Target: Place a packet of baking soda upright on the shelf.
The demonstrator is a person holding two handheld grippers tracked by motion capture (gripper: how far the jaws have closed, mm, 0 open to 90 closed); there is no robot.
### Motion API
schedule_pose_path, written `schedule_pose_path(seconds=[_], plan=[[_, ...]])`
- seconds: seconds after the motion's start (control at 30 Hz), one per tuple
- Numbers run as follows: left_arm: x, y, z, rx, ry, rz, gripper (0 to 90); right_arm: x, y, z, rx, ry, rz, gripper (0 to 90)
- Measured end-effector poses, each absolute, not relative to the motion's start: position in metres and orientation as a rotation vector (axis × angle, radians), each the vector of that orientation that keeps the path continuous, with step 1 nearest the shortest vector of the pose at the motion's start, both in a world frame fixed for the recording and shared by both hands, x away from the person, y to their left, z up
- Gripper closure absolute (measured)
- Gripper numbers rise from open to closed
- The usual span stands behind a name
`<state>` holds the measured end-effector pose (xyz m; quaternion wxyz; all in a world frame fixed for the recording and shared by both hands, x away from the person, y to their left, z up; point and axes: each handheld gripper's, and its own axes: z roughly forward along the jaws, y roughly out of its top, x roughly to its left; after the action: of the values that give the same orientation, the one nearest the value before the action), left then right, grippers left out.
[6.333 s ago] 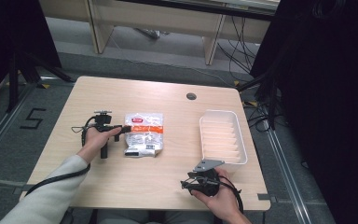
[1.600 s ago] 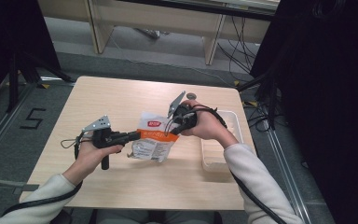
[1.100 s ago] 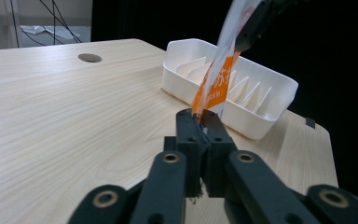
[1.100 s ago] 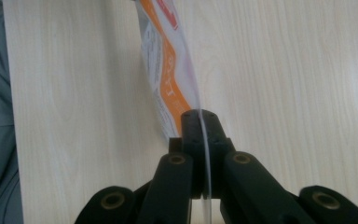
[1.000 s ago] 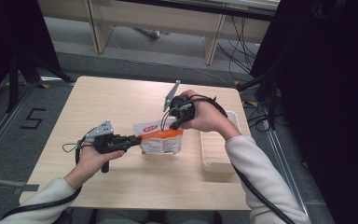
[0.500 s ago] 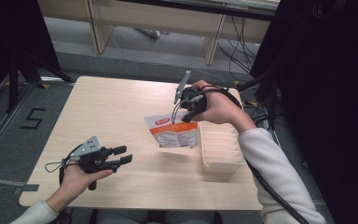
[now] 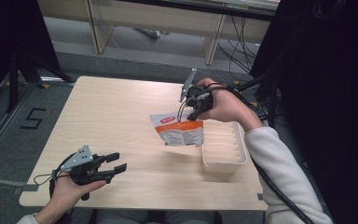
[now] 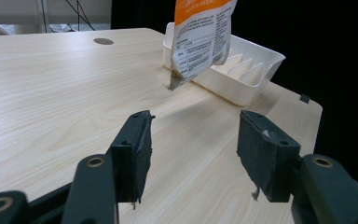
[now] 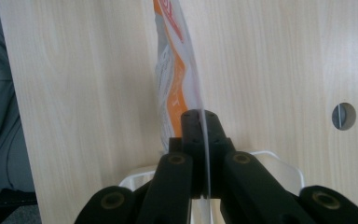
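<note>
Dark curtains and a grey floor ring a pale wooden desk (image 7: 121, 121), where the right tool (image 7: 192, 108) holds an orange-and-white pouch (image 7: 179, 130) by its top edge, jaws clamped flat on the film. The pouch hangs clear of the wood, its lower corner just beside the near wall of the white ribbed tray (image 7: 223, 151); a moment ago it hung farther left with both tools on it, so the handover is done and the right hand alone now carries it toward the tray. The left tool (image 7: 116, 167) has pulled back to the near left corner of the desk, and its jaws have just been opening: they stand well apart with nothing between them. That likely leaves only lowering the pouch into the tray and letting go.

The right gripper view sees the pouch edge-on, so its print is unreadable. The left gripper view cuts off the pouch's top. Whether the bottom corner touches the tray rim cannot be told.
</note>
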<state>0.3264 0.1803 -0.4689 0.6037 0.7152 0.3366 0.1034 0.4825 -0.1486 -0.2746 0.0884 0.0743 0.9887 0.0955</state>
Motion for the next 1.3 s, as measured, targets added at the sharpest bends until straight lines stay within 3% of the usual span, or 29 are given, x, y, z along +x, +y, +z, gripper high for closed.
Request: schedule_pose_path(seconds=[0.47,1.3], plan=[[0.329,0.180,-0.471,1.693,0.784,0.279,38.8,0.482,-0.163,-0.264,0.225,2.921,0.265,90.0],[0.330,0.179,-0.473,1.700,0.812,0.262,37.8,0.481,-0.176,-0.258,0.268,2.914,0.220,90.0]])
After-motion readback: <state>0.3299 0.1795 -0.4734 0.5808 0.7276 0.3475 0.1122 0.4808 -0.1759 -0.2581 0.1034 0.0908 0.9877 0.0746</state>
